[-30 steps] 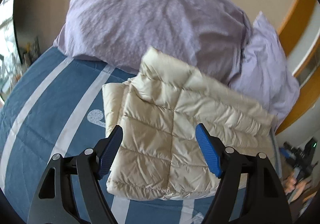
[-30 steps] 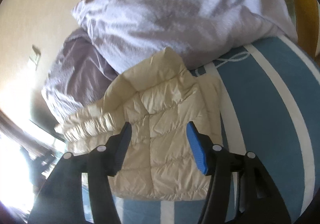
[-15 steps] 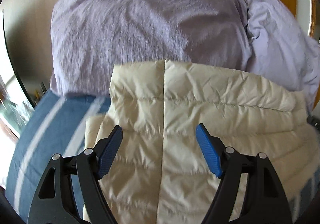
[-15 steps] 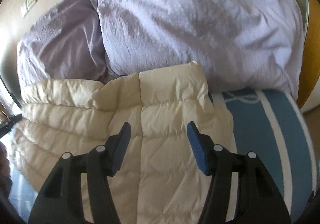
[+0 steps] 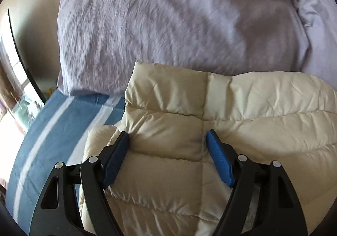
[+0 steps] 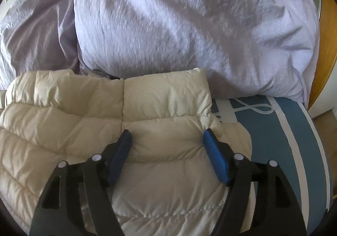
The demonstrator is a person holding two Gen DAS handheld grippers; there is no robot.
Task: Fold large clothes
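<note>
A cream quilted puffer jacket (image 5: 210,130) lies folded on the bed, its far edge against the pillows. My left gripper (image 5: 167,141) is open, low over the jacket's left end, its blue pads on either side of a puffed panel. In the right wrist view the jacket (image 6: 105,120) fills the lower left. My right gripper (image 6: 167,140) is open over the jacket's right end, its pads straddling a puffed panel. I cannot tell whether the pads touch the fabric.
Two large lilac pillows (image 5: 179,25) (image 6: 189,25) stand right behind the jacket. The bed cover is blue with white stripes (image 5: 52,130) (image 6: 284,141). A wooden headboard edge (image 6: 324,46) shows at the far right.
Both grippers have moved forward and down onto the jacket, toward the pillows. The jacket now fills more of each view. Both stay open.
</note>
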